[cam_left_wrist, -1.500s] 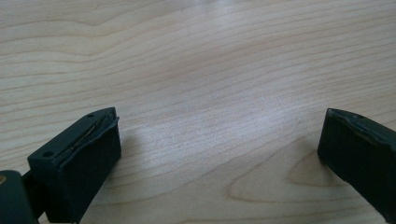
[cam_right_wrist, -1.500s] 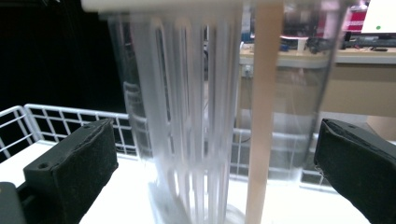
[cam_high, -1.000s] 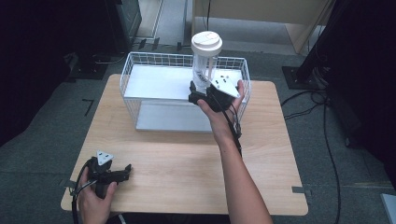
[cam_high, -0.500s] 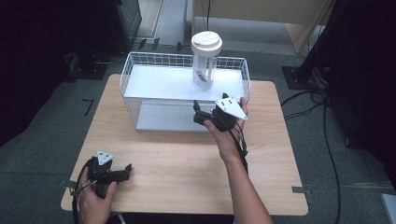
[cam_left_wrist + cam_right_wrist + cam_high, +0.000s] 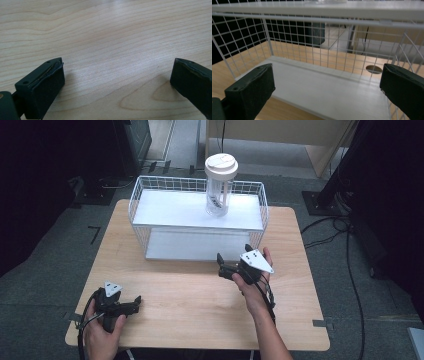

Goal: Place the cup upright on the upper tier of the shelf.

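Step in hand: placement on the rack judged done; right gripper [image 5: 226, 266] empty, low over the table [image 5: 200, 300], just in front of the wire rack [image 5: 197, 227].
Cup: tall clear cup with white lid [image 5: 220, 187], upright on the upper shelf [image 5: 170, 212] of the rack, toward its right half, apart from both grippers.
Right gripper: jaws spread wide, pinching nothing; in the right gripper view, aimed into the rack between the two shelves, with the lower shelf [image 5: 329, 82] seen between the jaws.
Left gripper: resting at the near left corner of the table [image 5: 125, 305], well apart from the rack; jaws spread, nothing between them, bare wood [image 5: 112, 57] below in the left gripper view.
Lower shelf: white, nothing seen on it.
Progress: cup set and standing free; likely at or near the end of this step.
Next move: judged to call for bringing the right gripper clear toward the near edge of the table, low and straight, without catching the wire front of the rack.
Risk: a knock to the rack could tip the tall cup, narrow at the base and heavy-looking at the lid.
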Tool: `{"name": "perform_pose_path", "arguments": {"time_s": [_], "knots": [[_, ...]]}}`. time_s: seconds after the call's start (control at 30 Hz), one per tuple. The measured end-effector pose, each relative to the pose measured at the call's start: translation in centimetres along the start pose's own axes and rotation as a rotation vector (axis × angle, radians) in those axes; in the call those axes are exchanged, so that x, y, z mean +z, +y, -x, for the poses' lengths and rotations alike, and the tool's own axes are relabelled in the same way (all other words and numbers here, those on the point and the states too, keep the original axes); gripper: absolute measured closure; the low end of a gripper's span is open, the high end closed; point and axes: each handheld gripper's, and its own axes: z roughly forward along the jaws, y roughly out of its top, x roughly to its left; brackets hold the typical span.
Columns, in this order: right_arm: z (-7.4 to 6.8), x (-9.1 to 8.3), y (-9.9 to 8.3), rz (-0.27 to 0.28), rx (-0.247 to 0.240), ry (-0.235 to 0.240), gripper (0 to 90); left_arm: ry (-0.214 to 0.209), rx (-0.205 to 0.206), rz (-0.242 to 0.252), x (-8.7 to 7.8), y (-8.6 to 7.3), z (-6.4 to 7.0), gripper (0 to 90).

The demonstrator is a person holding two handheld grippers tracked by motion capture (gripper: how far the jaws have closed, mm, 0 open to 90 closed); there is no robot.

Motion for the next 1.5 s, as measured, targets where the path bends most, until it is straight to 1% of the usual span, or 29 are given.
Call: {"name": "perform_pose_path", "arguments": {"time_s": [0.23, 0.3, 0.37, 0.57, 0.73, 0.87, 0.97, 1.0, 1.07, 1.33, 1.47, 1.5], "knots": [[1.2, -1.3, -2.6, -0.045, 0.000, -0.023, 0.0, 0.000, 0.000, 0.000, 0.0, 0.0, 0.0, 0.0], [1.4, -1.6, -2.9, -0.054, 0.002, -0.026, 0.0, 0.000, 0.000, 0.000, 0.0, 0.0, 0.0, 0.0], [2.0, -2.2, -3.8, -0.071, 0.004, -0.037, 0.0, 0.000, 0.000, 0.000, 0.0, 0.0, 0.0, 0.0], [3.3, -3.4, -5.2, -0.098, 0.005, -0.063, 0.0, 0.000, 0.000, 0.000, 0.0, 0.0, 0.0, 0.0], [4.3, -4.5, -6.6, -0.138, -0.005, -0.084, 0.0, 0.000, 0.000, 0.000, 0.0, 0.0, 0.0, 0.0], [5.4, -5.6, -7.7, -0.159, 0.012, -0.112, 0.0, 0.000, 0.000, 0.000, 0.0, 0.0, 0.0, 0.0], [6.0, -6.4, -8.6, -0.175, 0.013, -0.129, 0.0, 0.000, 0.000, 0.000, 0.0, 0.0, 0.0, 0.0], [6.0, -6.4, -8.6, -0.175, 0.013, -0.129, 0.0, 0.000, 0.000, 0.000, 0.0, 0.0, 0.0, 0.0], [6.7, -7.2, -9.1, -0.189, 0.019, -0.142, 0.0, 0.001, 0.000, 0.000, 0.0, 0.0, 0.0, 0.0], [8.8, -9.6, -9.5, -0.204, 0.045, -0.177, 0.0, 0.001, -0.001, 0.000, 0.0, 0.0, 0.0, 0.0], [10.3, -11.1, -9.8, -0.220, 0.048, -0.211, 0.0, 0.001, -0.001, 0.000, 0.0, 0.0, 0.0, 0.0], [10.7, -11.5, -9.9, -0.226, 0.042, -0.224, 0.0, 0.001, -0.001, 0.000, 0.0, 0.0, 0.0, 0.0]]}}
